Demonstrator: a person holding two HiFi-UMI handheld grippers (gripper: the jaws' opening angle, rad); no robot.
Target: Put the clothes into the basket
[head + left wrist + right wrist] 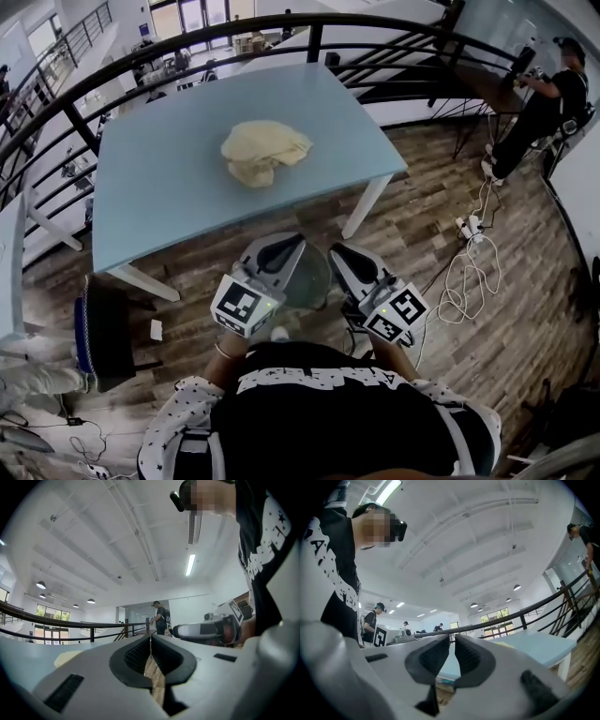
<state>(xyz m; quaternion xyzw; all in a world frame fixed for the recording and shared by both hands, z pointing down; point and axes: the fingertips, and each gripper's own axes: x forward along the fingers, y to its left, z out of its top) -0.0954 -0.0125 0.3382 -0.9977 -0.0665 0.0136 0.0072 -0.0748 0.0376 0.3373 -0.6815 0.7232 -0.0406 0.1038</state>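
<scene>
A person is standing at the near edge of a light blue table [159, 187], holding a gripper in each hand and pointing both towards the tabletop. The left gripper [286, 246] is showing its jaws pressed together with nothing between them. The right gripper [339, 255] is likewise closed and carrying nothing. The clothes [265, 152], a crumpled pale yellow heap, are lying on the table towards its far side, well apart from both grippers. A pale round container [305, 281] is sitting low between the two grippers; it is probably the basket, though I cannot be sure.

The step in hand looks like the reach for the heap. To do it well, the person is going to need to open the jaws before arriving, come in low over the tabletop, and bite a thick fold, not a loose edge, so the whole bundle is lifting together and nothing is trailing on the way to the basket.
</scene>
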